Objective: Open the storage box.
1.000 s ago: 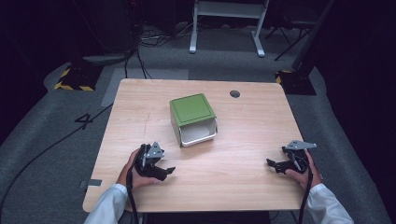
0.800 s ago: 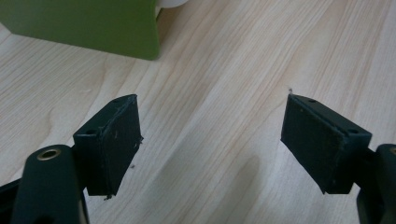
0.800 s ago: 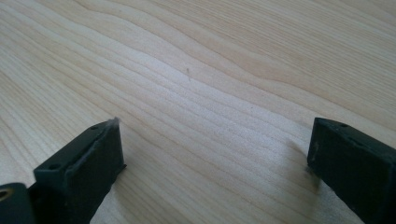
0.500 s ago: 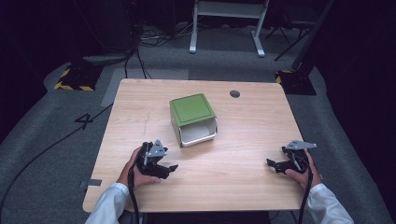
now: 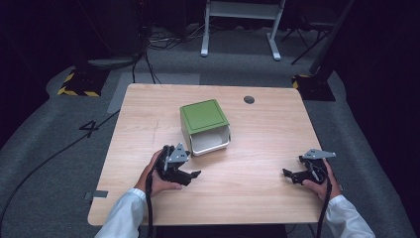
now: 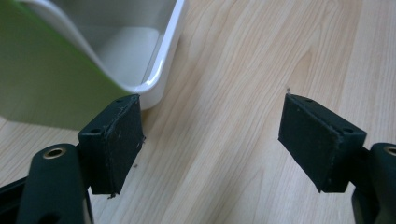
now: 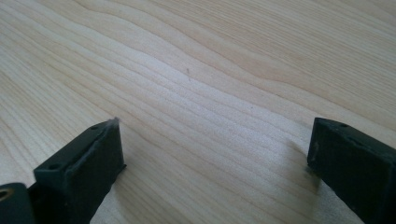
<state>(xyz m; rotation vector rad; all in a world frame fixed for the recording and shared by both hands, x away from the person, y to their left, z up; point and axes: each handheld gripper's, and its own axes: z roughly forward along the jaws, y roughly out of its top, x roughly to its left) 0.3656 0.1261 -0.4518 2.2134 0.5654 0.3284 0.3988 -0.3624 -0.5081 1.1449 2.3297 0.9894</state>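
A green box with a white inside (image 5: 204,125) lies on its side at the middle of the wooden table (image 5: 257,134), its open mouth facing the person. My left gripper (image 5: 190,174) rests on the table just in front of it, to the left, and stands open with nothing between its jaws. In the left gripper view the box's white rim (image 6: 159,70) sits close beyond my left gripper (image 6: 212,135). My right gripper (image 5: 288,173) lies near the table's front right, open over bare wood. Bare wood grain fills the gap of the right gripper (image 7: 215,154).
A small dark round hole (image 5: 249,99) marks the table near its far edge. Beyond the table are a white metal stand (image 5: 240,25), floor cables (image 5: 148,44) and a yellow-black striped block (image 5: 79,84). White sleeves (image 5: 124,213) enter from the bottom.
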